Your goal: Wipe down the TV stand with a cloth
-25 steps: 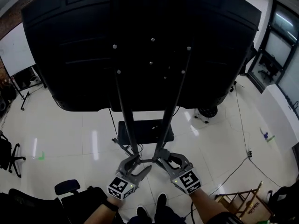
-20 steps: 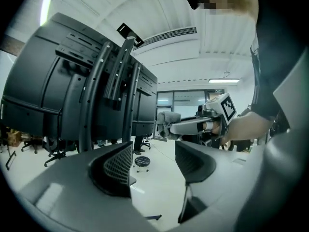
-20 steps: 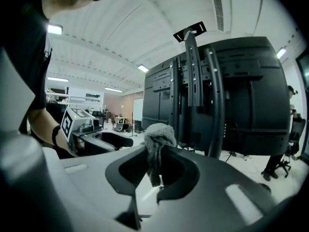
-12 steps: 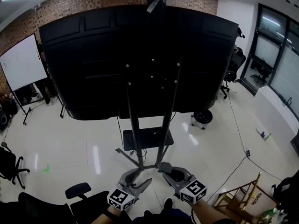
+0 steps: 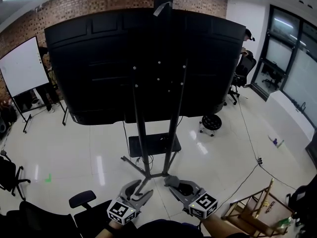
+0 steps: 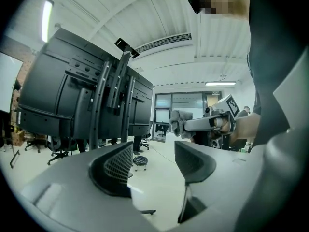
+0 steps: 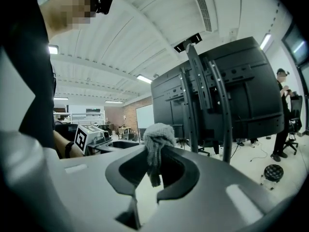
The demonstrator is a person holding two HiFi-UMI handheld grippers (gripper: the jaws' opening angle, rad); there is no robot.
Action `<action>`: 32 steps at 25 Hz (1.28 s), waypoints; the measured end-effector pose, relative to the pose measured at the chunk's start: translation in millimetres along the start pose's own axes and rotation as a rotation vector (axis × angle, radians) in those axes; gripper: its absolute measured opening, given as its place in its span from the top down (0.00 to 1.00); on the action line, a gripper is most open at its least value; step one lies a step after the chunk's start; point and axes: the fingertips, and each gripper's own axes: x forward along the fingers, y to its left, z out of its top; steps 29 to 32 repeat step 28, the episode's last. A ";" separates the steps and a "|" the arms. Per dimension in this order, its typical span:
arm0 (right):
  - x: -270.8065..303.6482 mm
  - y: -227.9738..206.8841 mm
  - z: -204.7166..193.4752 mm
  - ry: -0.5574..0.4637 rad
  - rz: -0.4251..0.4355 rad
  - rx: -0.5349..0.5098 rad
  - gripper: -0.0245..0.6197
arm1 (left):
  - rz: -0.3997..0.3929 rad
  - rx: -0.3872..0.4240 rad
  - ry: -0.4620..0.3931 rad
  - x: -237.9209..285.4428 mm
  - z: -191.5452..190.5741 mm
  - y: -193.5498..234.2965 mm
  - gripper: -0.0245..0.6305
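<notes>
Right gripper (image 7: 154, 175) is clamped on the grey cloth (image 7: 157, 135), ready for wiping; left gripper (image 6: 153, 159) is spread and empty, apparently spare; both are low near the TV stand (image 5: 140, 128) base, neither touching it

Glossy white floor (image 5: 74, 148) carries the TV stand (image 5: 153, 146), a round stool (image 5: 211, 122) and a whiteboard (image 5: 20, 66)

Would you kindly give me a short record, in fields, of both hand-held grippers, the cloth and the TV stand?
Left hand-held gripper: open, empty
Right hand-held gripper: shut on grey fuzzy cloth
TV stand: black metal, two uprights, carrying large black screen seen from behind
Contact: cloth apart from stand
</notes>
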 end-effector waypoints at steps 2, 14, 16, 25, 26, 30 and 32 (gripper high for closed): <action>-4.5 1.1 -0.3 0.002 0.001 -0.029 0.89 | 0.000 0.001 -0.014 0.9 5.6 -6.1 0.52; -38.2 -1.6 -8.3 0.004 0.026 -0.022 0.89 | -0.008 0.004 -0.049 10.3 22.3 -41.2 0.52; -42.5 -2.7 -10.1 0.001 0.027 -0.017 0.89 | 0.004 -0.004 -0.049 9.5 25.4 -44.1 0.52; -59.3 -9.2 -10.6 -0.007 0.035 -0.011 0.89 | 0.029 0.007 -0.054 12.4 23.5 -56.7 0.52; -61.4 -9.6 -12.0 -0.004 0.036 -0.012 0.89 | 0.032 0.006 -0.054 12.6 24.1 -58.2 0.52; -65.5 -9.7 -14.5 0.001 0.040 -0.014 0.89 | 0.038 0.003 -0.054 13.1 26.7 -61.9 0.52; -65.5 -9.7 -14.5 0.001 0.040 -0.014 0.89 | 0.038 0.003 -0.054 13.1 26.7 -61.9 0.52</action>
